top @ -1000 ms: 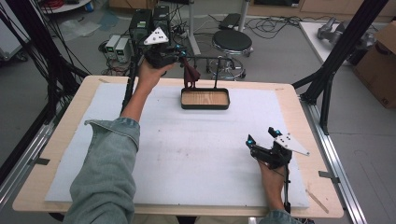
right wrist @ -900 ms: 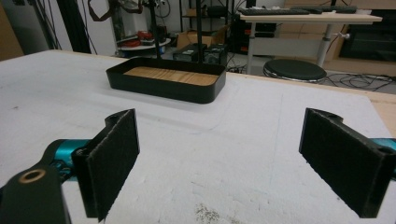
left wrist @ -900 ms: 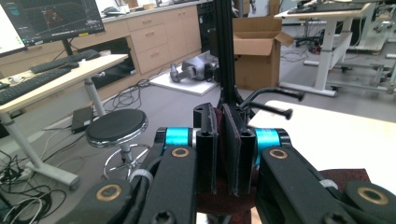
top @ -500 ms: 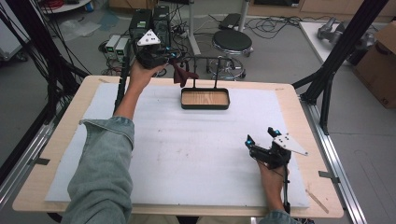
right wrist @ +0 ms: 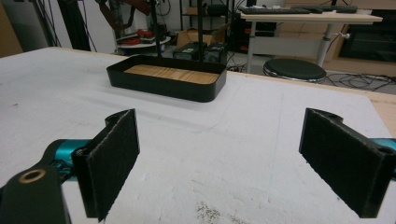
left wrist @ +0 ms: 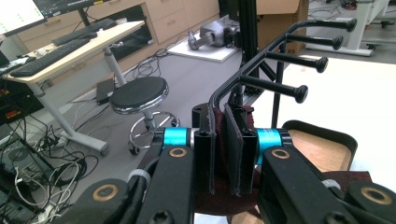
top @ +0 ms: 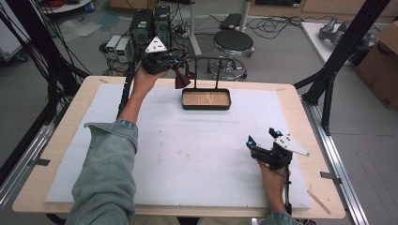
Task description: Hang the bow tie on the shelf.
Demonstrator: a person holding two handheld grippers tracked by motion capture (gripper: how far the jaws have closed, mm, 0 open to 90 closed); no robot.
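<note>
A dark red cloth [top: 181, 78] hangs from my left gripper [top: 179, 69], which is shut on it in the air just left of a black peg rack [top: 206, 59]. The rack stands in a black tray [top: 206, 108] with a wooden floor at the far middle of the table. In the left gripper view the cloth [left wrist: 219, 200] is pinched between the jaws of the left gripper [left wrist: 226, 151], and the rack's curved bar [left wrist: 280, 44] rises right in front of them with several pegs. My right gripper [top: 260, 138] rests open on the near right of the white mat.
The white mat [top: 197, 154] covers most of the wooden table. In the right gripper view the tray [right wrist: 163, 88] lies ahead beyond bare mat, framed by the open pads [right wrist: 114, 158]. A stool [top: 233, 42] and computer boxes stand on the floor behind the table.
My left gripper has shifted slightly left and down with the cloth still pinched. The right gripper has stayed where it was.
</note>
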